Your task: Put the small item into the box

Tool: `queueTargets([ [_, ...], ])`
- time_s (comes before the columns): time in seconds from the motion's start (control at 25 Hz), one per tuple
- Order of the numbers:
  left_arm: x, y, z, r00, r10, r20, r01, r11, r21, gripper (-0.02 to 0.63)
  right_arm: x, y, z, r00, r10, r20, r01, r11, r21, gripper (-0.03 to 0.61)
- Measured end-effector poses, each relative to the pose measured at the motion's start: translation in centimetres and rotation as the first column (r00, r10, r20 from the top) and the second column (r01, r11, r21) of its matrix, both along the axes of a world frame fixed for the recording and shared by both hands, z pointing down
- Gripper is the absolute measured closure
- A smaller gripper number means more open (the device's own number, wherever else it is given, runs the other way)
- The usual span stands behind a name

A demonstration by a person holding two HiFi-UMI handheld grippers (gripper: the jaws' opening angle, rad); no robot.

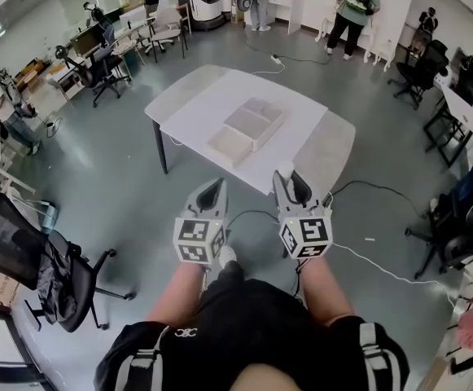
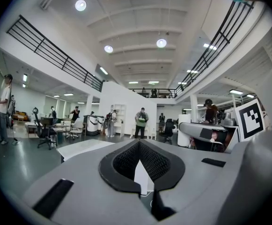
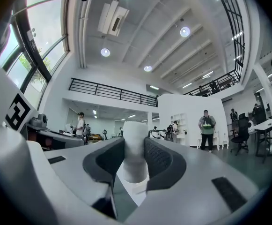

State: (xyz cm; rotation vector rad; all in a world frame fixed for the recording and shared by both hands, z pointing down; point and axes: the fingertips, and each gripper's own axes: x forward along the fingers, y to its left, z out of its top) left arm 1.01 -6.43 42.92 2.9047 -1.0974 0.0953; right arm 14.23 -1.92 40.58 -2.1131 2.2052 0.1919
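1. My head camera looks from high up, steeply down, onto my left gripper [image 1: 214,187], my right gripper [image 1: 287,177] and the white table [image 1: 212,104] ahead.
2. Each gripper camera sits right behind its own fingers [image 2: 124,161], very near them, looking out across the room.
3. All three views share the person in green [image 1: 353,2] far off.

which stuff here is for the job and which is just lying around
For the job:
- item, held in the right gripper
- box
- table under the box

Lying about:
- chair
- cable on the floor
- left gripper, empty
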Motion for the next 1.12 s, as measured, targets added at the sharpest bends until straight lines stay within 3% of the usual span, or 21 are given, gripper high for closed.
queueTargets([
  [1.12, 5.6, -28.0, 0.4, 1.0, 0.022, 0.02, -0.021, 0.998, -0.06, 0.601, 4.6, -27.2, 1.4, 1.0, -0.014, 0.002, 0.014, 0.996, -0.086, 0.453],
])
